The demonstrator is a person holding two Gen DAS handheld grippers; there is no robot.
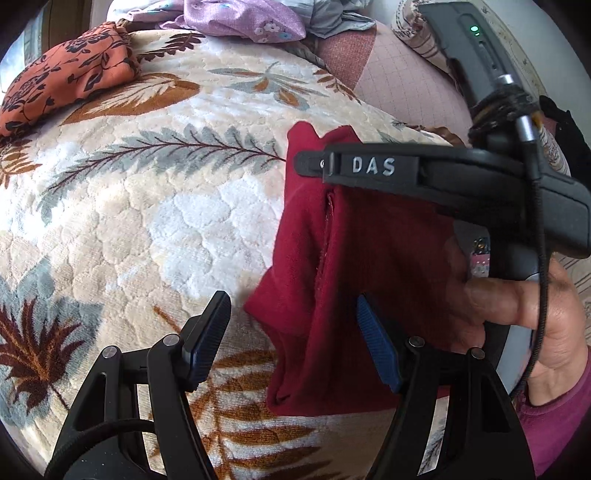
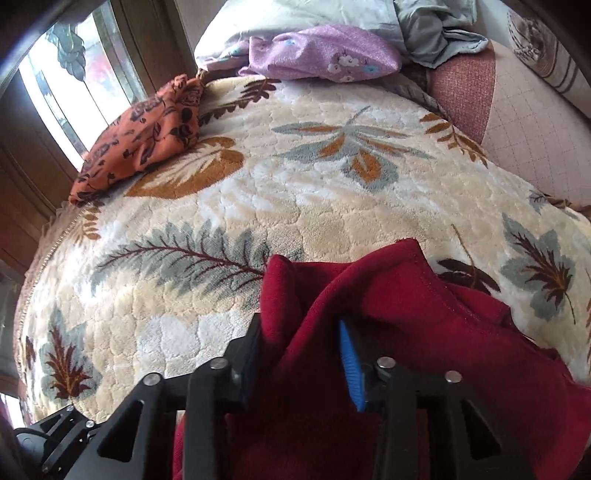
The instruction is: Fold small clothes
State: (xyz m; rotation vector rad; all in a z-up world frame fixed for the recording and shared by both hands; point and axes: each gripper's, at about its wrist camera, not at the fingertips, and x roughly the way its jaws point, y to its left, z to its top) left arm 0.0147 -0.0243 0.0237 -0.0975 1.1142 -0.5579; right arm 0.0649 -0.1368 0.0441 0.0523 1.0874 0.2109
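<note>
Crimson knit fills the gap between the right gripper point(image 2: 303, 354) fingers: in its own view the black and blue pads press a bunched fold of the red garment point(image 2: 424, 332), so it is clamped on the cloth. In the left wrist view that same tool crosses the right of the frame, the garment hanging from it down onto the leaf-patterned blanket point(image 1: 147, 229). The left gripper point(image 1: 291, 339) stands apart at lower centre with nothing pinched; the cloth's left edge lies just beside its blue pad. Further out, an orange floral cloth point(image 1: 66, 85) sits upper left and a lilac floral cloth point(image 1: 243, 18) at the top. Likely risk: the bunched hold takes several layers, so lifting could drag the whole piece crooked, or the unheld side could slump and spoil the crease.
</note>
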